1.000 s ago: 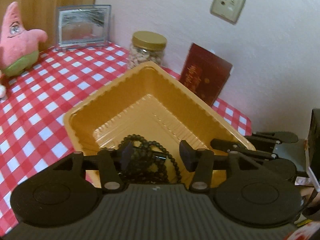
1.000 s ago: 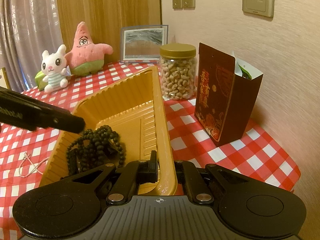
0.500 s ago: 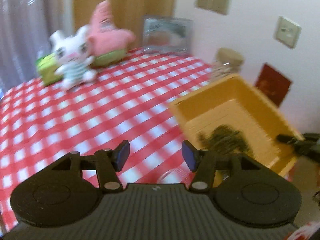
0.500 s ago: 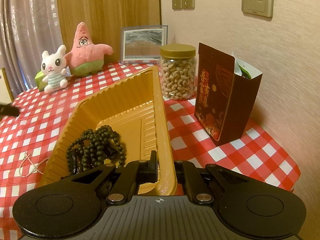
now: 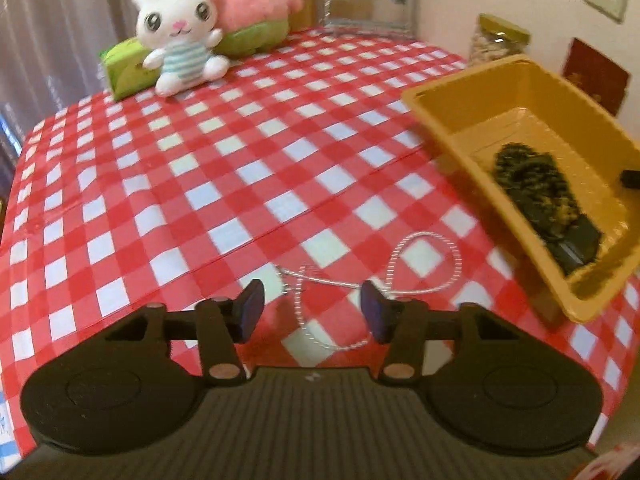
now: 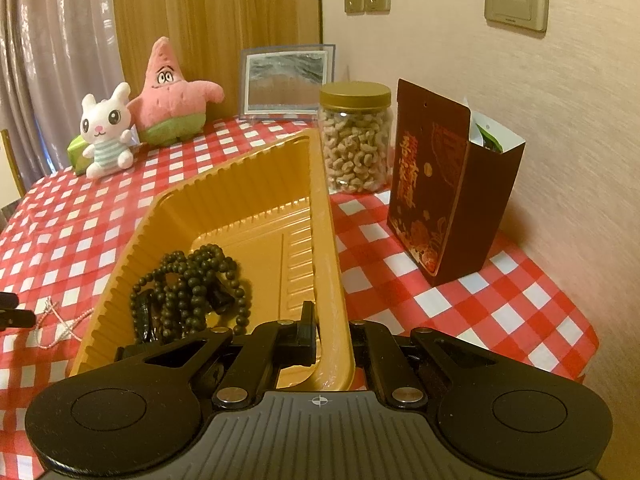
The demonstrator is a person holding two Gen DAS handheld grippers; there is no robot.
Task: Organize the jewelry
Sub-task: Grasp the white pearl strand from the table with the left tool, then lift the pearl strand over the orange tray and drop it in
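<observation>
A thin silvery twisted-cord chain lies in loose loops on the red-and-white checked tablecloth, just beside the near left wall of the mustard-yellow ribbed plastic tray, outside it. The left gripper hangs over the chain with its fingers wide apart and nothing between them – whether the tips touch the cloth cannot be told. Inside the tray a heap of dark round wooden beads rests on the ridged floor toward the near end; the far end is bare. The right gripper is clamped on the tray's near right rim, one finger inside the wall, one outside. Left of the chain the cloth runs open up to a white plush rabbit – the tray's right side is hemmed by a gold-lidded clear jar of cashews and a dark red printed paper box
</observation>
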